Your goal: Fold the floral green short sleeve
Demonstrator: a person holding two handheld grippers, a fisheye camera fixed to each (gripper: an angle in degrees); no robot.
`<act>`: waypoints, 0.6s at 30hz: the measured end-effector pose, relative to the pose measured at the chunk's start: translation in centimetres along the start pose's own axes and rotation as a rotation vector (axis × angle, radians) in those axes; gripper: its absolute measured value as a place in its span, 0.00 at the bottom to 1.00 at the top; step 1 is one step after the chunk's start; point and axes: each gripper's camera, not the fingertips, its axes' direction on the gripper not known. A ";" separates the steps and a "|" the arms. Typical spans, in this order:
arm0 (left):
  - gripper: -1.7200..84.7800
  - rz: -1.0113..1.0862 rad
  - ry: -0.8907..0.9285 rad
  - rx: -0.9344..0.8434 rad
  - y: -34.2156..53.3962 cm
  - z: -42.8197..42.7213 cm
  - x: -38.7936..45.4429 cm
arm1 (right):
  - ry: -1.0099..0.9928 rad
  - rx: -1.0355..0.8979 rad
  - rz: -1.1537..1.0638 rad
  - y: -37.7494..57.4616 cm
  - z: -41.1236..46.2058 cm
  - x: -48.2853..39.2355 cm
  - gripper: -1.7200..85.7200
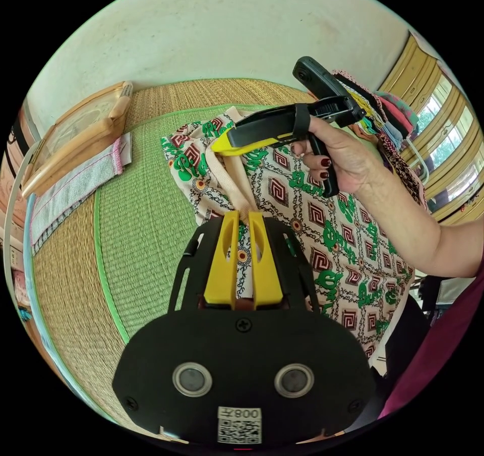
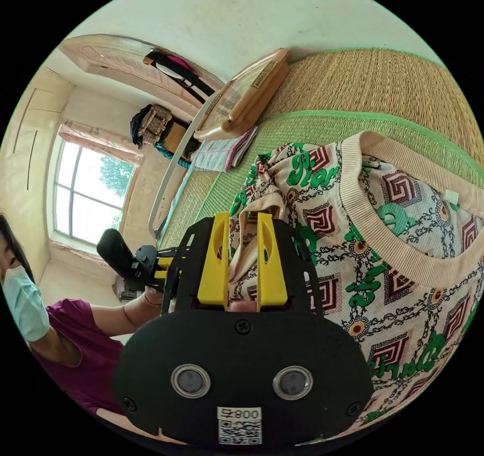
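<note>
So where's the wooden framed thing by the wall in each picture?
Left gripper view: the wooden frame lies at the far left edge, beside a folded cloth on the mat.
Right gripper view: the frame sits upper middle, leaning toward the wall, the cloth just below it.
Shared landmark: the floral shirt, held up over the green mat.

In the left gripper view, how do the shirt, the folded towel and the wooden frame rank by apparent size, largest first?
1. Shirt, clearly largest.
2. Wooden frame and folded towel look about alike; both lie farther away, so I leave them unranked.
</note>
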 end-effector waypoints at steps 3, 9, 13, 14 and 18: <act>0.06 -0.010 0.013 0.008 0.2 0.0 0.0 | -0.031 0.016 0.027 0.6 -0.8 0.1 0.12; 0.05 -0.001 0.015 0.019 0.6 -0.6 0.6 | -0.006 -0.003 0.052 1.2 -0.3 -0.5 0.08; 0.05 -0.008 0.020 0.079 1.1 -2.2 0.9 | -0.015 0.030 0.017 2.3 -1.4 -2.1 0.03; 0.05 -0.012 0.019 0.089 1.1 -2.5 0.8 | -0.024 0.057 0.003 3.2 -2.2 -2.7 0.03; 0.05 -0.030 0.035 0.067 0.9 -2.0 0.7 | -0.001 0.065 0.032 5.6 -2.8 -2.8 0.02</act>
